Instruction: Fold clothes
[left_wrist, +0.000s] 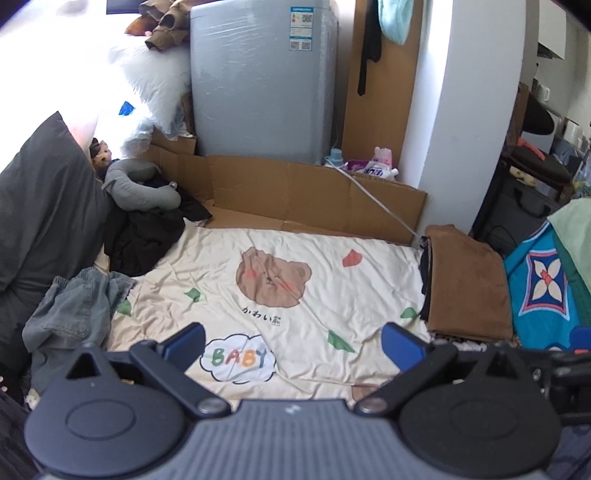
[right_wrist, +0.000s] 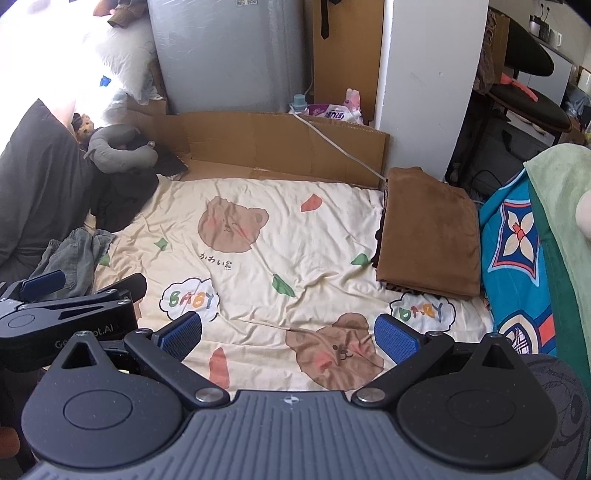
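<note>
A cream bed sheet (left_wrist: 303, 258) (right_wrist: 266, 236) printed with bears covers the bed. A folded brown garment (left_wrist: 467, 280) (right_wrist: 428, 232) tops a stack at the right edge. Crumpled blue-grey jeans (left_wrist: 70, 310) (right_wrist: 70, 254) lie at the left, with a black garment heap (left_wrist: 144, 240) (right_wrist: 122, 199) behind them. My left gripper (left_wrist: 293, 347) hovers open over the near sheet, empty; it also shows at the left in the right wrist view (right_wrist: 83, 282). My right gripper (right_wrist: 288, 336) is open and empty above the near bear print.
A dark grey pillow (left_wrist: 44, 206) and a grey neck pillow (left_wrist: 140, 188) sit at the left. Flattened cardboard (left_wrist: 314, 192) and a grey appliance (left_wrist: 258, 81) stand behind the bed. A blue patterned blanket (right_wrist: 517, 251) lies to the right.
</note>
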